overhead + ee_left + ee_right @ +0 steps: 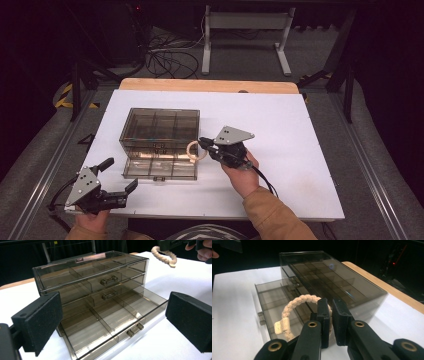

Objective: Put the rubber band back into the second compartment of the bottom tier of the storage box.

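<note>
My right gripper point(202, 143) grips the bracelet point(195, 150) over the open drawer point(160, 169); left gripper point(121, 175) gapes, clear table point(300, 150) rightward. Left gripper view shows drawer handles.

Three cameras around one drawer box

The high view looks forward and down over the whole white table point(280, 125); the left gripper view sits low and close, facing the front of the smoky drawer box point(92, 287); the right gripper view faces it from its side, and all three share that box and the braided ring point(297, 305)
</note>
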`<state>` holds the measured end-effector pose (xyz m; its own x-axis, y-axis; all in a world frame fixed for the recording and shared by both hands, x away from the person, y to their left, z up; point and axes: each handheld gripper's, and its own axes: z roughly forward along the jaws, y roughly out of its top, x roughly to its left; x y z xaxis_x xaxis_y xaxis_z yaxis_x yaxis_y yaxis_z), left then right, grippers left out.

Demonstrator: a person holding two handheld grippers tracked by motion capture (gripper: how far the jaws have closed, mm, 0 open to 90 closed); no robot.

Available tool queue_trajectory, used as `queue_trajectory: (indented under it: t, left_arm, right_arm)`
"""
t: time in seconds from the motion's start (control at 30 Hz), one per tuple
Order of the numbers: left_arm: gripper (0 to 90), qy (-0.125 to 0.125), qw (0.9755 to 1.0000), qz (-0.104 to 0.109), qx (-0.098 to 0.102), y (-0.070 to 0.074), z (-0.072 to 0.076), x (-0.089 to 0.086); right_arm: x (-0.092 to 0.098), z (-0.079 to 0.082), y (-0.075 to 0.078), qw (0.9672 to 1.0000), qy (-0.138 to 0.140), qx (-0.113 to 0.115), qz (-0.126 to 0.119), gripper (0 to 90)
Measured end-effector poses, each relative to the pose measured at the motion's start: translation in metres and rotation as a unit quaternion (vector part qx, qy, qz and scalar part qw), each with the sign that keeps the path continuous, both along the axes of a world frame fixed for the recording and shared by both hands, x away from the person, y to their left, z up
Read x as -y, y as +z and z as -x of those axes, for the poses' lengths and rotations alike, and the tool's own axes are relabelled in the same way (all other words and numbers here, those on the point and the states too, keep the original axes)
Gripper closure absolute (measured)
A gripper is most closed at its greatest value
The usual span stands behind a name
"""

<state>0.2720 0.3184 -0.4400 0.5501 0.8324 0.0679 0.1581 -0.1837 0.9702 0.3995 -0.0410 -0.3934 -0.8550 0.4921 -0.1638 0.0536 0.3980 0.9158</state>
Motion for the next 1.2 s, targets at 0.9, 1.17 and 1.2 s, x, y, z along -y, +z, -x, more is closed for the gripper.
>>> queue_trajectory:
  t: [0.9,1.17,1.2]
  left_arm:
    - [1.8,0.002,1.0000,0.002,-0.001,-0.001,0.001,-0.001]
    - [1.8,0.002,1.0000,0.002,-0.001,-0.001,0.001,-0.001]
    - [1.8,0.002,1.0000,0.002,-0.001,-0.001,0.001,-0.001]
  right_arm:
    - [-0.067,0.003,-0.022,0.9988,0.024,0.016,0.039,84.7]
    - [-0.081,0.002,-0.030,0.9983,0.030,0.020,0.047,84.6]
    - [-0.083,0.002,-0.031,0.9982,0.030,0.021,0.048,84.6]
